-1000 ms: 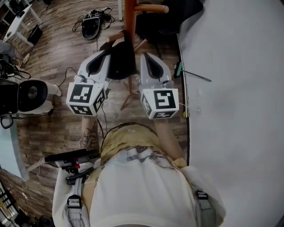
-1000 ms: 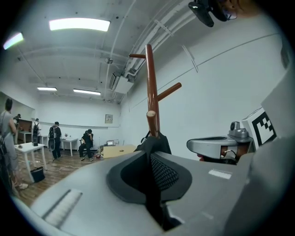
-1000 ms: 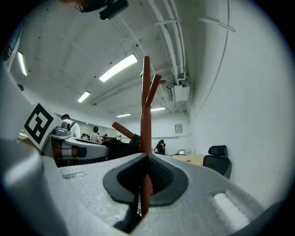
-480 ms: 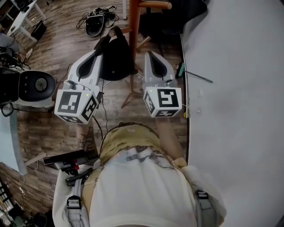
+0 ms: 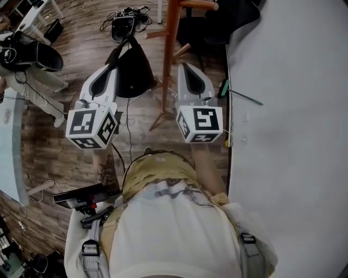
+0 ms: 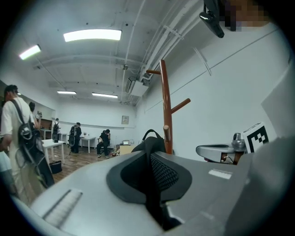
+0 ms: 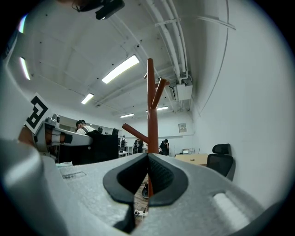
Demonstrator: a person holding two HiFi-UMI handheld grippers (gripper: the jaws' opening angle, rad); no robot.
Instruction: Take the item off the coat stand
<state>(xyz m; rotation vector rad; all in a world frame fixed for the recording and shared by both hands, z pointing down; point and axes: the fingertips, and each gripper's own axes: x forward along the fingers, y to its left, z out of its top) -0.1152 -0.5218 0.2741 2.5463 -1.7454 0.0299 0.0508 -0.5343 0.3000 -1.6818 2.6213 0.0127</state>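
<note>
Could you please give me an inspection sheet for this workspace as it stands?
Surface: wooden floor; white table at right.
Job's things: black bag left of the coat stand post.
Clutter: green-handled tool at the table edge.
Grippers: left gripper shut on the bag; right gripper shut, empty.
Cables: cable tangle on the floor beyond the stand.
Surroundings: person at left; office chair.

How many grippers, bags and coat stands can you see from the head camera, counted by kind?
grippers: 2, the left gripper and the right gripper
black bag: 1
coat stand: 1
total: 4
</note>
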